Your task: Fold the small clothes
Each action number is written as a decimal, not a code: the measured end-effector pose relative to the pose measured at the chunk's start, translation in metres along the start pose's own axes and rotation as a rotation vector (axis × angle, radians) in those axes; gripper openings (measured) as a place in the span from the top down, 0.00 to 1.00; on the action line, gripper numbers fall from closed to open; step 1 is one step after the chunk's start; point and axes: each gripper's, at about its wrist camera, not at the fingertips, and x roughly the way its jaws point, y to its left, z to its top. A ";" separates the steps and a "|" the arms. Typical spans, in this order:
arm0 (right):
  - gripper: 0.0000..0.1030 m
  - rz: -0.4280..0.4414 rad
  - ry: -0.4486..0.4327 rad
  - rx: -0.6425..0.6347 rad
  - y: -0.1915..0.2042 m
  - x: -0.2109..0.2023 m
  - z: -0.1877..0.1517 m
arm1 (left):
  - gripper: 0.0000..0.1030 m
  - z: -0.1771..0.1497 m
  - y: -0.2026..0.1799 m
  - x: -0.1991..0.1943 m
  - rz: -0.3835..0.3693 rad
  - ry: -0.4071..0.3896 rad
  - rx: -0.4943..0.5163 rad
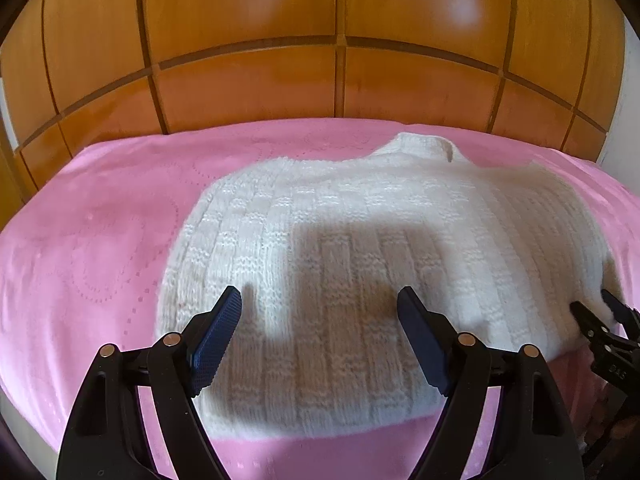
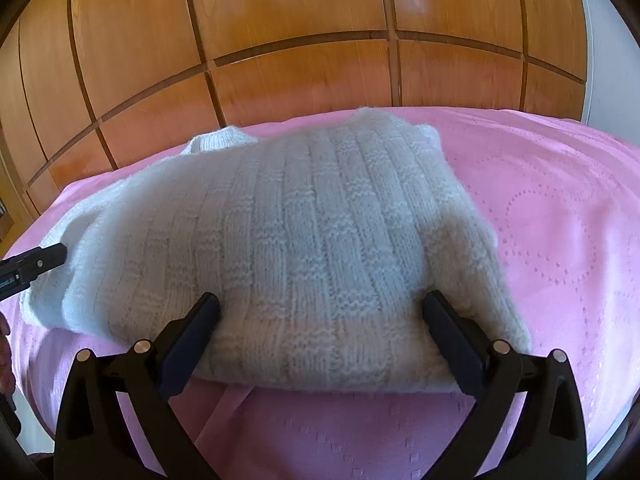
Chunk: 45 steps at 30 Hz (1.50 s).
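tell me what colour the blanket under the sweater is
Pink blanket, with a dotted pattern; clearest in the right wrist view.

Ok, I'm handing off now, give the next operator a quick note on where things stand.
Left claw: open, over the near edge of the white knit sweater, holding nothing.
Right claw: open, over the sweater's right part, nothing pinched.
Sweater lies on the pink bedspread, collar at the far side; its right side looks folded over.
Left: finish the folds.

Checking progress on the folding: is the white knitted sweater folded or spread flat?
Partly folded: the white knitted sweater lies as a compact bundle on the pink blanket, no sleeves spread out, edges doubled at its near corner.
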 end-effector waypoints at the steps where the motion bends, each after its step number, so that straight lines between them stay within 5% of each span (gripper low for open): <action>1: 0.02 -0.001 0.009 -0.003 0.001 0.000 0.001 | 0.23 0.001 0.002 0.004 0.000 0.005 -0.005; 8: 0.02 0.057 0.094 0.000 -0.004 -0.003 0.018 | 0.15 0.008 0.018 0.027 -0.074 0.032 -0.047; 14: 0.02 0.090 0.082 0.080 -0.026 -0.020 0.034 | 0.28 0.027 0.042 0.011 -0.207 -0.042 -0.108; 19: 0.02 0.114 0.064 0.142 -0.038 -0.025 0.048 | 0.35 0.055 0.049 0.025 -0.246 -0.040 -0.120; 27: 0.02 0.196 0.105 0.089 -0.020 0.012 0.100 | 0.35 0.076 0.058 0.075 -0.124 0.042 -0.161; 31: 0.02 0.078 0.219 0.084 -0.028 0.067 0.122 | 0.35 0.079 0.061 0.100 0.003 0.079 -0.118; 35: 0.02 0.029 0.229 0.055 -0.032 0.078 0.125 | 0.35 0.083 0.061 0.105 0.072 0.078 -0.111; 39: 0.02 -0.006 0.174 0.030 -0.042 0.059 0.128 | 0.35 0.083 0.069 0.083 0.083 0.023 -0.151; 45: 0.02 0.093 0.236 0.190 -0.078 0.063 0.106 | 0.30 0.066 0.054 0.033 0.031 -0.051 -0.112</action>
